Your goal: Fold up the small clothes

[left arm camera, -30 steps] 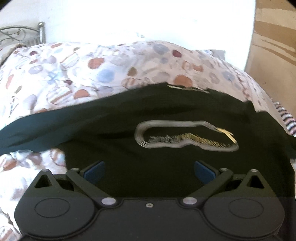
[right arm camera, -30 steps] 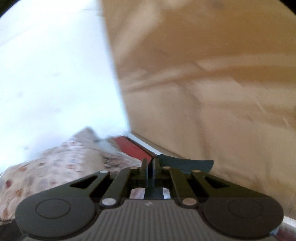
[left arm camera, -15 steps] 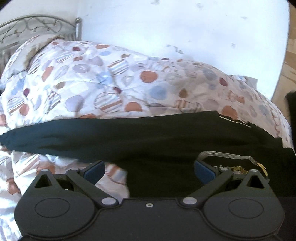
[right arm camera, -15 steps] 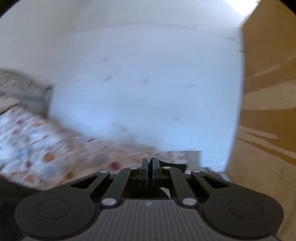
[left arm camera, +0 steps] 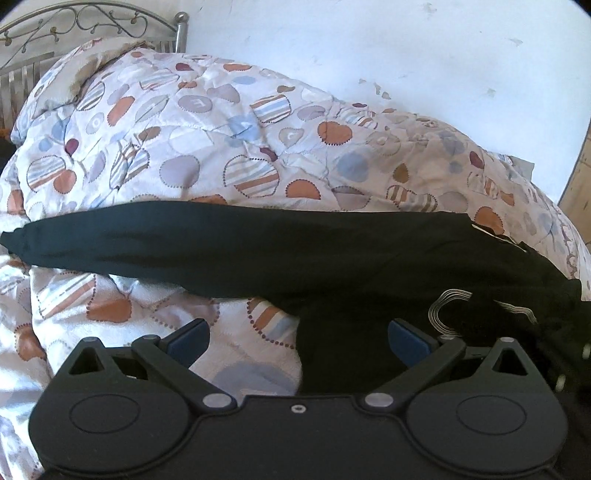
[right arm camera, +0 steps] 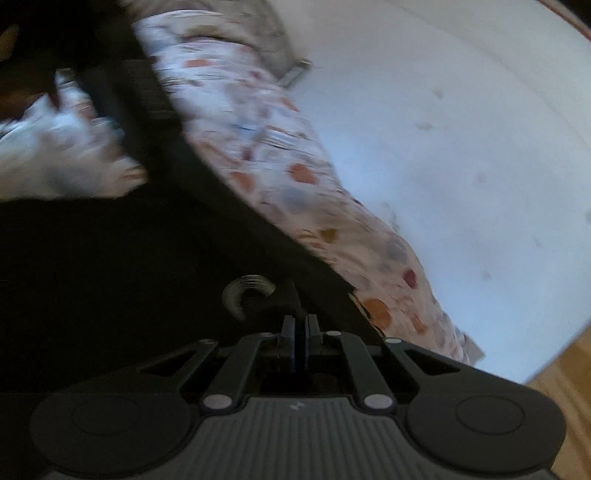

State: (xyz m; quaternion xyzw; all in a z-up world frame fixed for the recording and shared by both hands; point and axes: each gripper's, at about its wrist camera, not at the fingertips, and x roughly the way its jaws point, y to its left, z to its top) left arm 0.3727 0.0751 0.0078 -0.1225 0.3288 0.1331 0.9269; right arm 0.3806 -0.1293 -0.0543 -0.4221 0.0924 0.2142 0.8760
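Observation:
A small black long-sleeved shirt point(left arm camera: 332, 258) with a pale line print point(left arm camera: 447, 310) lies on the patterned quilt point(left arm camera: 221, 129). One sleeve point(left arm camera: 110, 240) stretches out to the left. My left gripper point(left arm camera: 297, 338) is open and empty, low over the shirt's left edge below the sleeve. In the blurred right wrist view the shirt point(right arm camera: 129, 266) fills the left side. My right gripper point(right arm camera: 301, 321) is shut on a fold of the black cloth beside the print point(right arm camera: 243, 291).
The quilt point(right arm camera: 280, 155) covers a bed with a metal headboard point(left arm camera: 92, 18) at the far left. A white wall point(left arm camera: 406, 55) runs behind the bed. Wooden furniture point(left arm camera: 576, 177) stands at the right.
My left gripper has moved left, from over the print to the shirt's left edge. My right gripper has swung from the wooden panel and wall down onto the shirt, still shut on cloth.

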